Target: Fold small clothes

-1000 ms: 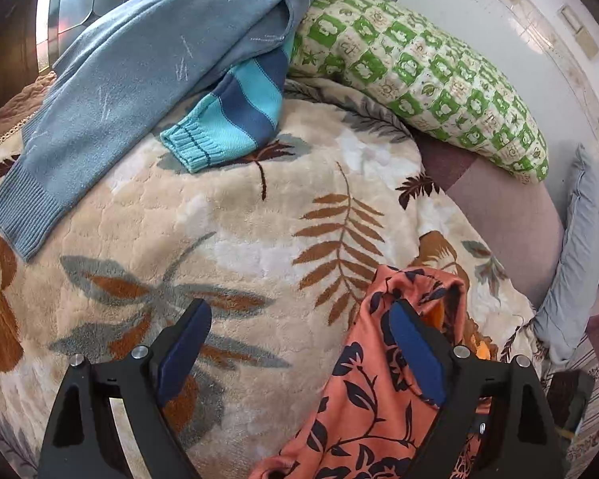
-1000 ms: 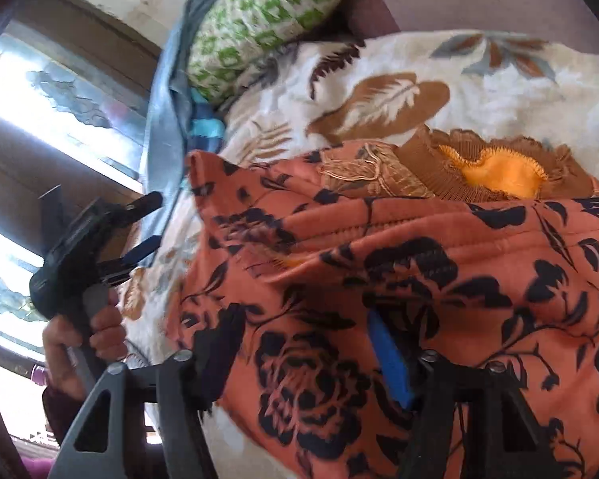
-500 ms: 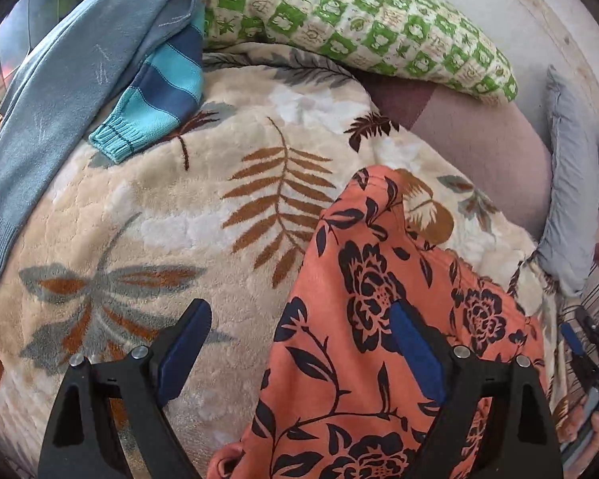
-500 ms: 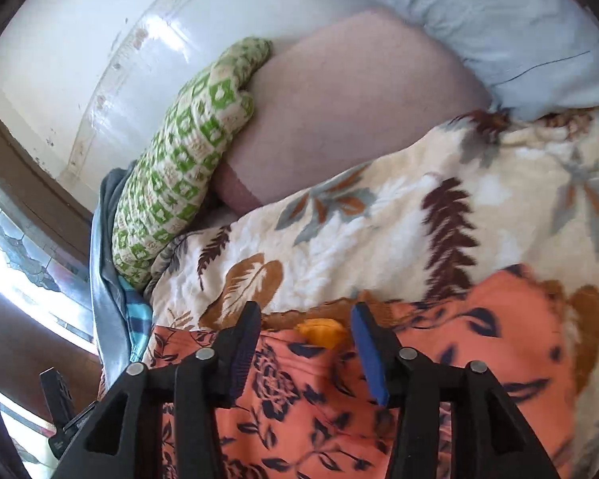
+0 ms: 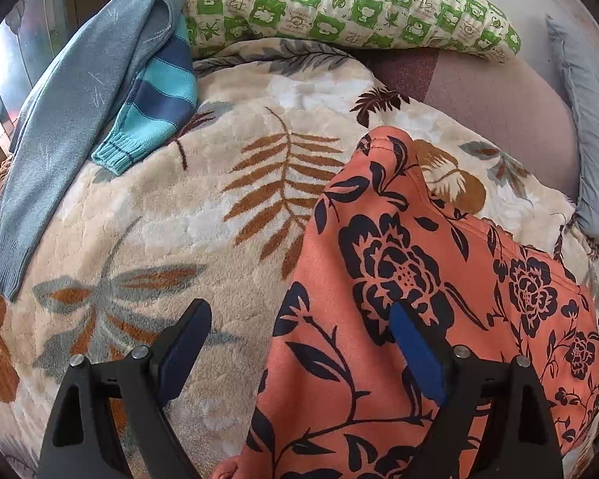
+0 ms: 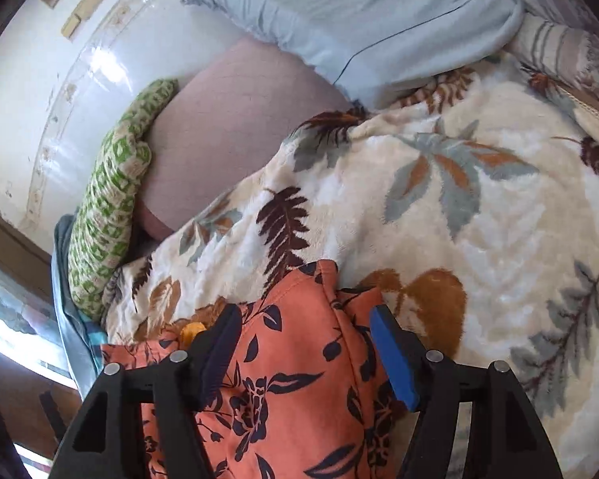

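Note:
An orange garment with a dark floral print (image 5: 411, 279) lies spread on a cream leaf-patterned blanket (image 5: 179, 219). My left gripper (image 5: 299, 335) is open above the garment's left edge, its right finger over the cloth and its left finger over the blanket. In the right wrist view the garment (image 6: 283, 379) lies under my right gripper (image 6: 303, 343), which is open with the cloth's far edge between its fingers. A bit of yellow and brown fabric (image 6: 191, 329) shows at that edge.
A grey-blue sweater (image 5: 80, 92) and a blue striped knit (image 5: 155, 111) lie at the blanket's far left. A green patterned pillow (image 5: 347, 4) and a light blue pillow (image 6: 359, 16) line the wall. A mauve sheet (image 6: 239, 119) lies beyond the blanket.
The orange garment has been laid out flat over the blanket. My right gripper has opened wider and now sits at the garment's far edge. The left view has shifted over the cloth.

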Demonstrator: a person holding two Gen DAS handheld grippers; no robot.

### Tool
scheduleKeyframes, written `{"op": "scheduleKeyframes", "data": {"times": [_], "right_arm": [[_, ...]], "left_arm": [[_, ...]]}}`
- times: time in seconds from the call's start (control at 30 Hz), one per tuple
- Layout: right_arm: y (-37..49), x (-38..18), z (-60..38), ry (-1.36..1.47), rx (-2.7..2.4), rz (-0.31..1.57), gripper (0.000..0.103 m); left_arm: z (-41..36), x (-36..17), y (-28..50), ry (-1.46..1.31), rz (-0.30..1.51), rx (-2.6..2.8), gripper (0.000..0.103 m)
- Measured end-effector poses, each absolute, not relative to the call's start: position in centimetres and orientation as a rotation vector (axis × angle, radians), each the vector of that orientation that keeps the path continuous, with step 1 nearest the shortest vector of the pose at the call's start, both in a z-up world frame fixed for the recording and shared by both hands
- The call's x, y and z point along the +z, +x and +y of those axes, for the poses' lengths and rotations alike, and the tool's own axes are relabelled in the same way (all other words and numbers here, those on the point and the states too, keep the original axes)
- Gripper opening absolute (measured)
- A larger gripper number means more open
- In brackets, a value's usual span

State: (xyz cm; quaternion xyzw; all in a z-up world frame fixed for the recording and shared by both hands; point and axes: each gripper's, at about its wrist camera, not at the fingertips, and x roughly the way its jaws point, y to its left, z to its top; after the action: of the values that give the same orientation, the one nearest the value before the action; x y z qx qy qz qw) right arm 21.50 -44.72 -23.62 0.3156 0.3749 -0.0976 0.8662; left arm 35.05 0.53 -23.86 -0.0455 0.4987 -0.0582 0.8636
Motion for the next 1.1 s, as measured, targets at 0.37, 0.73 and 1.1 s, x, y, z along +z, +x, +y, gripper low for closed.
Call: {"op": "scheduleKeyframes", "data": {"times": [0.37, 0.73, 1.1], "right_arm": [[24.8, -24.7, -41.0, 0.227, -0.378, 0.914, 0.008], [20.3, -21.0, -44.7, 0.574, -0.349, 0.669, 0.011], [17.3, -19.9, -42.1, 0.404, -0.494, 0.677, 0.013]], "left_arm": [[0.6, -24.5, 35.6, -0.097, 1.044, -0.091, 0.091], [0.5, -20.8, 33.9, -0.027, 0.898, -0.040, 0.091], [-5.5, -21.1, 30.8, 0.159, 0.900, -0.219, 0.091]]}}
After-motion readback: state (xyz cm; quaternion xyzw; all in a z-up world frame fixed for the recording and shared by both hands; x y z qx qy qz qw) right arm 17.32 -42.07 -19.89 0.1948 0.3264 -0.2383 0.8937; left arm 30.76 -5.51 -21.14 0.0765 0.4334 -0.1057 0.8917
